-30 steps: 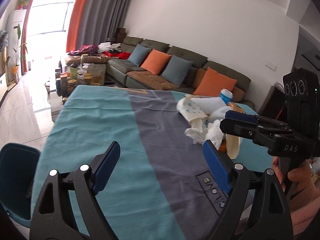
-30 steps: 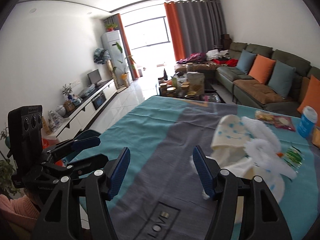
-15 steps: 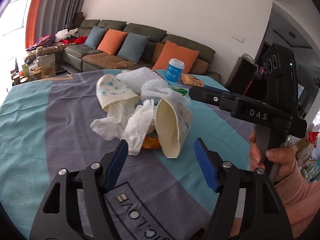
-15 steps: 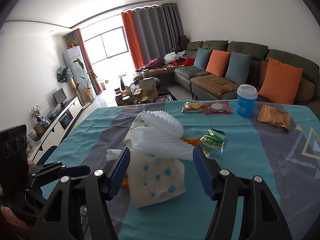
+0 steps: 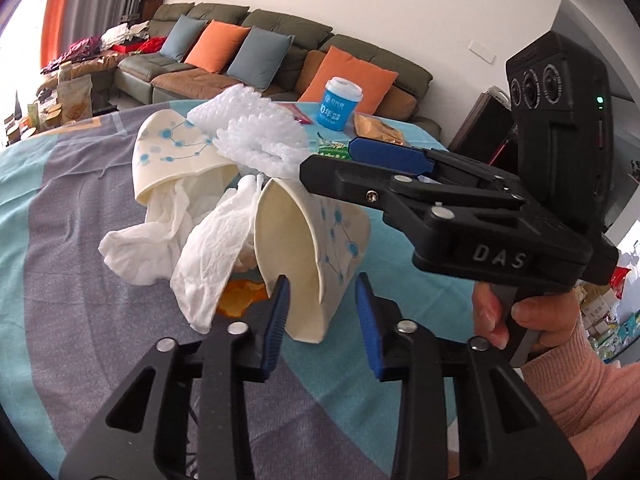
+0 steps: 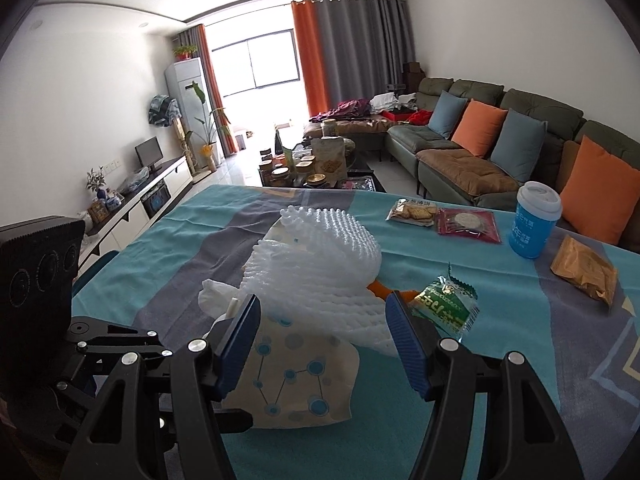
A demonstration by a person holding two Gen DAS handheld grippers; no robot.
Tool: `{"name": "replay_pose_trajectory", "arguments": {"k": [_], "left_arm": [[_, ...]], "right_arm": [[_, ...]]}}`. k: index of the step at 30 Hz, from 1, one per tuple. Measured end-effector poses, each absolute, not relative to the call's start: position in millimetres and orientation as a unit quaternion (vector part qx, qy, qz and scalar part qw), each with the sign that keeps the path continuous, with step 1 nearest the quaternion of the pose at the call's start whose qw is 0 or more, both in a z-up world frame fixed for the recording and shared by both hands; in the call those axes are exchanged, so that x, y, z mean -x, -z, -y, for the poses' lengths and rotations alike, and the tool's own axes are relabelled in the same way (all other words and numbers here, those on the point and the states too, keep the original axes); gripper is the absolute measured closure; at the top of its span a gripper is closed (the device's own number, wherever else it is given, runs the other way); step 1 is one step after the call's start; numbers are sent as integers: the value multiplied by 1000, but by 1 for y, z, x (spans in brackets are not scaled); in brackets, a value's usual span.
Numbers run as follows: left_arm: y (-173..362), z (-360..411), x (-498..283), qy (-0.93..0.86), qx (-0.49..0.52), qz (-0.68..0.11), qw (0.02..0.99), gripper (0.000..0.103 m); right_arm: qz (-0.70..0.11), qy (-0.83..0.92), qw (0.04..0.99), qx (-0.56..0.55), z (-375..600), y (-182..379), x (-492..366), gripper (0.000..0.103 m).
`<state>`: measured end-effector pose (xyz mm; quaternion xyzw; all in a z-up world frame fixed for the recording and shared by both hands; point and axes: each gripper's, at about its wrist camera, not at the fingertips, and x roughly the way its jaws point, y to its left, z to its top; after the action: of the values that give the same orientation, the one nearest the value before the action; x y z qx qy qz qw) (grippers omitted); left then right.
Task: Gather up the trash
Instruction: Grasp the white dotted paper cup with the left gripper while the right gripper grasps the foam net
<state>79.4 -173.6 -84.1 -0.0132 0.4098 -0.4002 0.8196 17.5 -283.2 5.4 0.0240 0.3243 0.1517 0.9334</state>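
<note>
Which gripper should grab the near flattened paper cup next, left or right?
Left, probably. The left gripper already straddles the rim of the paper cup, its fingers partly closed around the wall. The right gripper is open above the cup, with the white foam netting between its fingers.

A home living room. Long green sectional sofa [image 6: 500,132] with orange and blue cushions along the white wall. Orange and grey curtains [image 6: 344,48] frame a bright window. Low TV unit [image 6: 156,188] carrying a small screen, potted plants beside a standing air conditioner [image 6: 188,100]. Coffee table [image 6: 312,164] crowded with jars and snack bags. My bench [image 6: 520,300] wears a teal and grey cloth.
</note>
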Motion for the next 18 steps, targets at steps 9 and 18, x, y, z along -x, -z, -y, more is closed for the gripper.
{"name": "replay_pose_trajectory", "arguments": {"k": [9,18], "left_arm": [[85,166,-89,406,33,-409,816,93],[75,139,-77,421,39,-394,816,99]], "right_arm": [[-357,-198,913,-1,272,-2,-32,67],[-359,-201,911,-20,272,-3,-29,98]]}}
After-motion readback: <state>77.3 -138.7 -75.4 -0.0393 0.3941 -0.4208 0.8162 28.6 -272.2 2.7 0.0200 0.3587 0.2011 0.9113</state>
